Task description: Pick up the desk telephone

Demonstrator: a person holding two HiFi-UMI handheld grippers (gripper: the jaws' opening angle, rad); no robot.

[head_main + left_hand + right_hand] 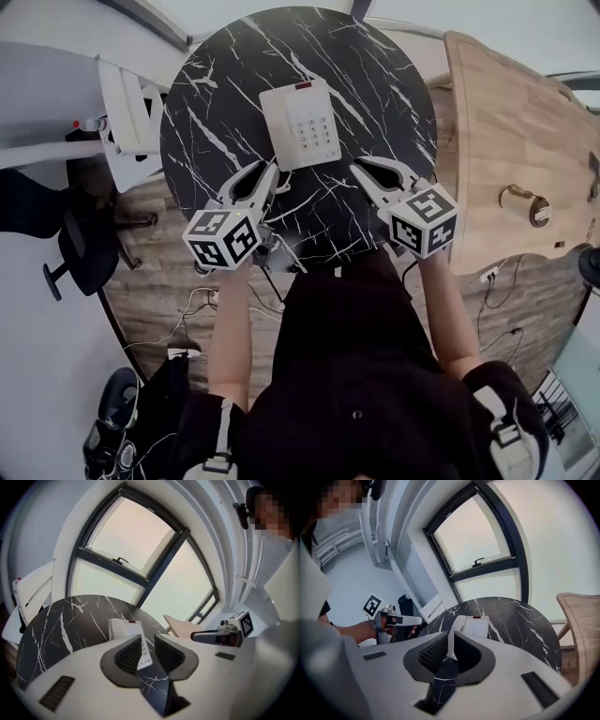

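On the black marble worktop (pixel 216 122), past its middle, the white desk telephone (pixel 302 122) lies flat. Its keypad faces up and its red-marked end points away from the person. Nothing touches it.

Left tool (pixel 270 173): just short of the telephone's near left corner, jaws a little apart, nothing between them. In the left gripper view, part of the keypad shows through the gap, but well beyond the tips.

Right tool (pixel 358 171): off the near right corner, jaws together, empty.

Step in hand, as judged: the approach, before any grasp.

How to do it well:
- Open both tools fully before closing in. The housing looks much wider than the present gaps.
- Bring one tool to each long side and take the body by its edges, low down where the shell meets the marble.
- Keep the pads off the keys, and off the handset if the body is to come up whole.
- Close both sides evenly and lift level. Smooth plastic may slip, and a one-sided pull would tilt the handset out of its cradle.
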